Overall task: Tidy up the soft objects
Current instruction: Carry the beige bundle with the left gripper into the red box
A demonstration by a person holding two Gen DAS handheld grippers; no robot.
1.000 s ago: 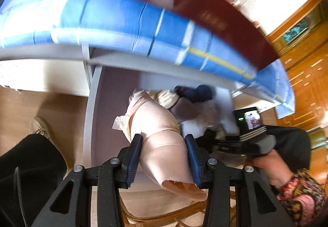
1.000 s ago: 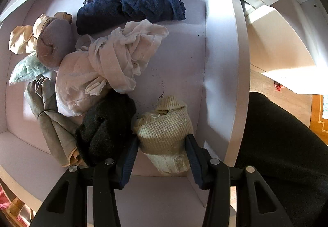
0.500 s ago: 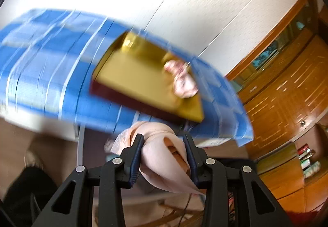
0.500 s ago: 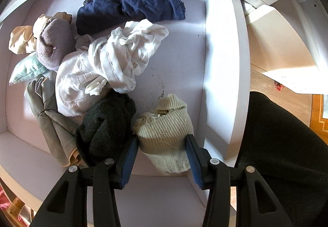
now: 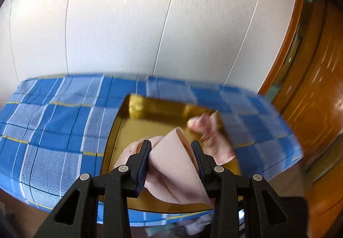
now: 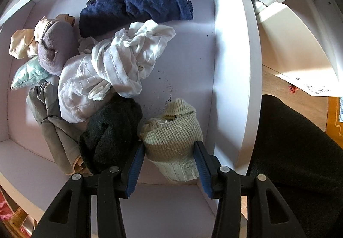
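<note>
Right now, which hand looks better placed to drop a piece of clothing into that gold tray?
The left. Its gripper holds a peach cloth right over the gold tray on the blue checked tablecloth. The right gripper is down in the white drawer, clamped on a cream knitted sock.

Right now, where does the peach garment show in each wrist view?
Left wrist: low centre, the peach garment pinched in the left tongs above the gold tray.
Right wrist: not in it; the right tongs grip a cream knit sock.
Shared landmark: probably the blue checked cloth, a sliver at the right wrist view's right edge.
</note>
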